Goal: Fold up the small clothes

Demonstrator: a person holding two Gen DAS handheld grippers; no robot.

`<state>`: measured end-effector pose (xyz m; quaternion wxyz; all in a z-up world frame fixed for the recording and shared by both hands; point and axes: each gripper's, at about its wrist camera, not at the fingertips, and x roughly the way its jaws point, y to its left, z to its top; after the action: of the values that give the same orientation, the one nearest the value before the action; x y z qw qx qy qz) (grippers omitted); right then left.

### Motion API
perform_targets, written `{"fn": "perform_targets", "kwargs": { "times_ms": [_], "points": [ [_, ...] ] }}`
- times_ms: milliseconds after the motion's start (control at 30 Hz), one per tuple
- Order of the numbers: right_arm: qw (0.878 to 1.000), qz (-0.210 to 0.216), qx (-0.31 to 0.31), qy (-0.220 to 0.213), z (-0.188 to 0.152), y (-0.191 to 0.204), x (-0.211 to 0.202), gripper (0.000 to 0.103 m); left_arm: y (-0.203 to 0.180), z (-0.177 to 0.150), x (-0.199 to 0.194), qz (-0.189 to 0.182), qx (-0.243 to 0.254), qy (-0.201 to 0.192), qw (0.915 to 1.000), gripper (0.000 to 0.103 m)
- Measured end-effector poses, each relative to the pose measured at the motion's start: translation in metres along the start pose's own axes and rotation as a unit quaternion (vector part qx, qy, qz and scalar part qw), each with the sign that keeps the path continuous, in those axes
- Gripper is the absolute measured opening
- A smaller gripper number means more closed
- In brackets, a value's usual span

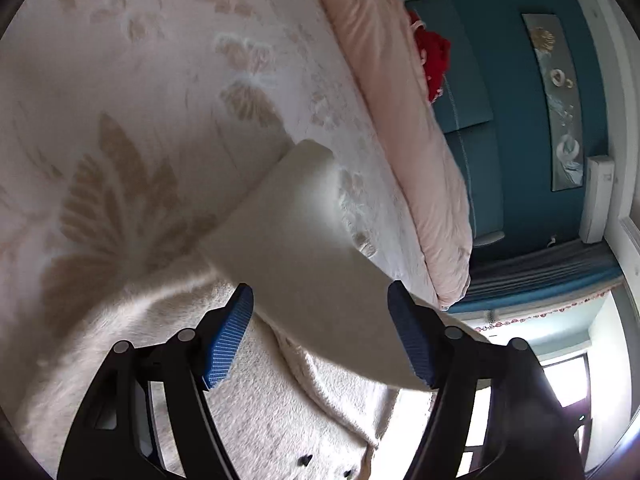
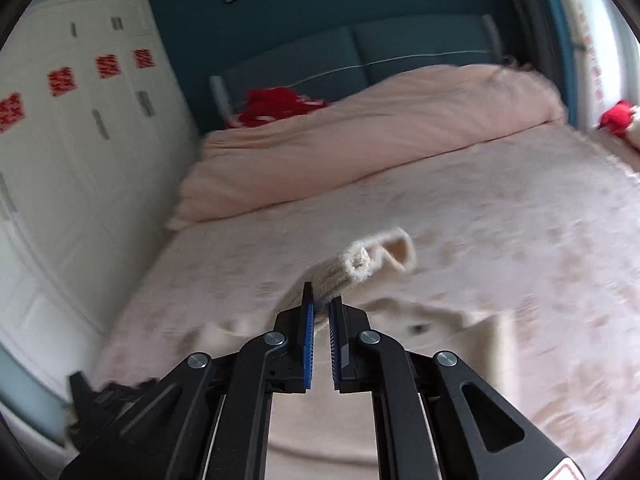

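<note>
The right gripper (image 2: 321, 312) is nearly closed, its blue pads pinching a cuffed end, probably a sleeve, of the cream fleece garment (image 2: 400, 320), lifting it off the bed (image 2: 540, 260), likely to carry it across for a fold. The left gripper (image 1: 320, 332) is spread wide with nothing between its pads; it hangs over the body of the same garment (image 1: 280, 380), where a smooth pale panel (image 1: 304, 220) rises, perhaps ready to pin the cloth. Beyond the garment lies a pink duvet (image 2: 360, 140), then a red cloth (image 2: 276, 106) against the blue headboard (image 2: 360, 52).
</note>
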<state>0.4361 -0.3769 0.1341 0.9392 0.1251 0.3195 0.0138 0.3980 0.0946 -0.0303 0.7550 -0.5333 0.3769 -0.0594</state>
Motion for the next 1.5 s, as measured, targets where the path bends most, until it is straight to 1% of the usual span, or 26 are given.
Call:
{"fn": "perform_targets", "kwargs": {
  "times_ms": [167,233,300,367,400,467,533,600,633,767,833,900,967,1000,1067,1133,1167,1200,1233,1267,1300,1333,1400,1433,1467,1500],
  "points": [
    [0.989,-0.047,0.073,0.117,-0.082,-0.1,0.067,0.006,0.017,-0.011,0.03,0.047,-0.009,0.009,0.9988,0.064],
    [0.986,-0.034,0.102,0.128,-0.103,-0.116,0.075,0.006,0.018,-0.011,0.034,0.057,-0.003,0.003,0.9984,0.06],
    [0.986,-0.029,0.107,0.127,-0.106,-0.12,0.077,0.006,0.012,-0.009,0.037,0.067,0.011,-0.001,0.9977,0.056],
    [0.987,-0.021,0.108,0.116,-0.101,-0.118,0.076,0.006,0.005,-0.005,0.041,0.089,0.028,-0.004,0.9957,0.033],
    [0.989,-0.013,0.109,0.103,-0.098,-0.115,0.072,0.006,0.005,-0.003,0.041,0.098,0.031,-0.008,0.9947,0.015],
    [0.991,0.012,0.118,0.069,-0.091,-0.11,0.056,0.006,0.005,-0.002,0.031,0.105,0.03,-0.034,0.9935,0.009],
    [0.991,0.014,0.121,0.06,-0.096,-0.114,0.051,0.006,0.007,-0.001,0.018,0.108,0.038,-0.056,0.9918,0.009],
    [0.987,-0.015,0.119,0.105,-0.117,-0.123,0.075,0.006,0.013,-0.003,0.016,0.126,0.064,-0.066,0.9877,0.009],
    [0.982,-0.025,0.124,0.138,-0.132,-0.131,0.09,0.006,0.02,-0.004,0.022,0.139,0.07,-0.056,0.9862,0.009],
    [0.984,-0.008,0.14,0.11,-0.125,-0.13,0.072,0.009,0.022,-0.009,0.021,0.144,0.1,-0.053,0.983,0.01],
    [0.988,-0.02,0.124,0.092,-0.117,-0.124,0.059,0.013,0.018,-0.006,0.016,0.129,0.093,-0.044,0.9862,0.013],
    [0.991,-0.053,0.099,0.069,-0.109,-0.118,0.046,0.021,0.011,-0.004,0.009,0.133,0.102,-0.032,0.9853,0.014],
    [0.993,-0.052,0.089,0.062,-0.099,-0.115,0.047,0.038,0.003,-0.01,-0.004,0.15,0.121,-0.024,0.981,0.018],
    [0.993,-0.051,0.084,0.067,-0.094,-0.114,0.054,0.043,-0.003,-0.015,-0.016,0.156,0.135,-0.036,0.9779,0.021],
    [0.992,-0.056,0.07,0.092,-0.089,-0.111,0.076,0.065,-0.021,-0.026,-0.034,0.152,0.173,-0.071,0.9707,0.029],
    [0.988,-0.071,0.068,0.116,-0.086,-0.109,0.1,0.065,-0.041,-0.031,-0.041,0.144,0.21,-0.09,0.9628,0.043],
    [0.986,-0.078,0.065,0.13,-0.087,-0.108,0.114,0.061,-0.055,-0.031,-0.036,0.141,0.236,-0.093,0.9569,0.047],
    [0.986,-0.086,0.055,0.134,-0.085,-0.104,0.12,0.05,-0.062,-0.03,-0.029,0.141,0.248,-0.089,0.9544,0.05],
    [0.985,-0.098,0.042,0.134,-0.084,-0.1,0.122,0.02,-0.068,-0.025,-0.01,0.146,0.263,-0.073,0.9509,0.05],
    [0.988,-0.085,0.044,0.119,-0.077,-0.095,0.114,0.015,-0.067,-0.021,0.003,0.155,0.266,-0.062,0.9493,0.049],
    [0.993,-0.06,0.057,0.08,-0.069,-0.093,0.096,0.014,-0.063,-0.015,0.023,0.172,0.264,-0.043,0.9481,0.044],
    [0.995,-0.047,0.063,0.056,-0.064,-0.091,0.082,0.013,-0.057,-0.01,0.039,0.187,0.265,-0.027,0.9454,0.031],
    [0.997,-0.038,0.067,0.011,-0.06,-0.095,0.059,0.013,-0.042,-0.005,0.056,0.228,0.268,-0.021,0.936,0.021],
    [0.997,-0.05,0.065,0.012,-0.064,-0.101,0.061,0.013,-0.034,-0.004,0.064,0.244,0.268,-0.017,0.9321,0.017],
    [0.994,-0.073,0.059,0.051,-0.075,-0.112,0.081,0.014,-0.026,-0.003,0.067,0.243,0.268,-0.02,0.9321,0.017],
    [0.989,-0.087,0.052,0.112,-0.089,-0.121,0.107,0.014,-0.025,-0.005,0.067,0.242,0.281,-0.026,0.9283,0.017]
  ]
}}
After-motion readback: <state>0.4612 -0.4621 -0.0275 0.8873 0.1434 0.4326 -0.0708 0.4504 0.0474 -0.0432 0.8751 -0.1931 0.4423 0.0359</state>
